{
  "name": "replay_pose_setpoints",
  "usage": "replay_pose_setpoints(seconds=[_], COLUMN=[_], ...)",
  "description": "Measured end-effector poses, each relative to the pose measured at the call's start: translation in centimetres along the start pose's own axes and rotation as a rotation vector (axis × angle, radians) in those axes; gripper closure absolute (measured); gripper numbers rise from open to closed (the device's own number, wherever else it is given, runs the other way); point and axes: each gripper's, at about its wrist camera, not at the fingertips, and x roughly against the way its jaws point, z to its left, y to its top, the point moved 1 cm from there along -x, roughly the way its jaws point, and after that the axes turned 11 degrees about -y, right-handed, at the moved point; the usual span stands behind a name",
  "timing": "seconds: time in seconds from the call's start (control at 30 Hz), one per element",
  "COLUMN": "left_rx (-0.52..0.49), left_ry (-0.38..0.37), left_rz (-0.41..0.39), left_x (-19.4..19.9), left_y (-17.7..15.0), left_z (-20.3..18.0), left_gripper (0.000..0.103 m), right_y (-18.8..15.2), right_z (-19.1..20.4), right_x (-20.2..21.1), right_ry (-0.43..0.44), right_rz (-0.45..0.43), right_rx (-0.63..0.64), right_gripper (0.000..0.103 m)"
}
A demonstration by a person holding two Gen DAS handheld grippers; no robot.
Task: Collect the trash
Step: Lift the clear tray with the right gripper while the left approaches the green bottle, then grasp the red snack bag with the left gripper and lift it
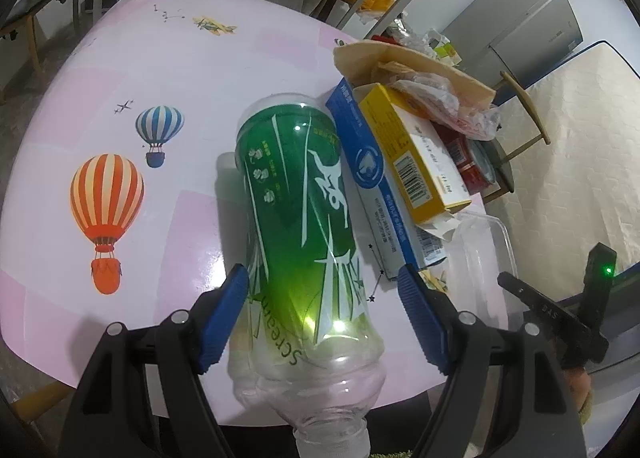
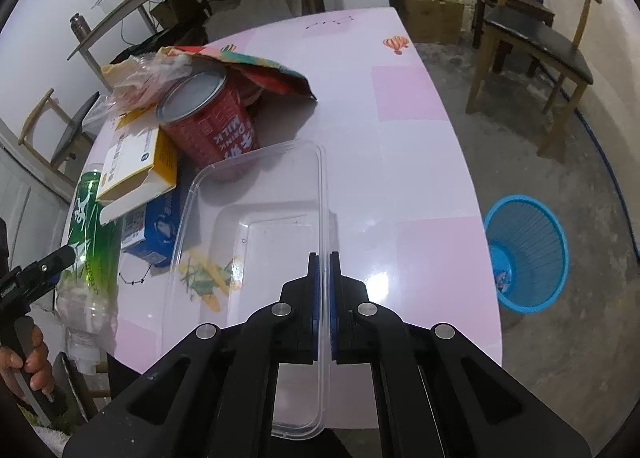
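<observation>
A clear plastic bottle with a green label (image 1: pixel 296 226) lies on the pink table (image 1: pixel 160 70), neck toward me. My left gripper (image 1: pixel 322 278) is open, its blue pads on either side of the bottle; the left pad touches it, the right stands apart. The bottle also shows in the right wrist view (image 2: pixel 90 242). My right gripper (image 2: pixel 324 258) is shut on the right rim of a clear plastic container (image 2: pixel 256 226) that rests on the table. A blue waste basket (image 2: pixel 526 254) stands on the floor to the right.
A pile of trash sits beside the bottle: a blue box (image 1: pixel 372 178), a yellow box (image 1: pixel 416 154), a red milk can (image 2: pixel 212 122), wrappers and a paper bag (image 1: pixel 416 66). Chairs (image 2: pixel 532 38), shelves and a grey cabinet (image 1: pixel 520 26) surround the table.
</observation>
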Motion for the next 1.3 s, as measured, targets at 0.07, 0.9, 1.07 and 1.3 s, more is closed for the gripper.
replay_pose_setpoints(seconds=[0.07, 0.9, 1.07, 1.3], left_rx=[-0.01, -0.344, -0.531, -0.842], left_ry=[-0.005, -0.081, -0.056, 0.064], left_rz=[-0.02, -0.3, -0.183, 0.005], left_x=[0.6, 6.2, 1.5, -5.4], left_y=[0.2, 12.7, 15.3, 16.8], left_z=[-0.3, -6.8, -9.7, -12.0], left_gripper=[0.028, 0.024, 0.031, 0.035], right_y=[0.3, 0.7, 1.0, 1.1], right_z=[-0.1, -1.2, -1.5, -1.5], right_x=[0.1, -1.7, -2.0, -2.1], right_ry=[-0.001, 0.064, 0.081, 0.098], right_rz=[-0.009, 0.014, 0.019, 0.02], right_rx=[-0.001, -0.009, -0.025, -0.019], right_gripper=[0.1, 0.1, 0.1, 0.1])
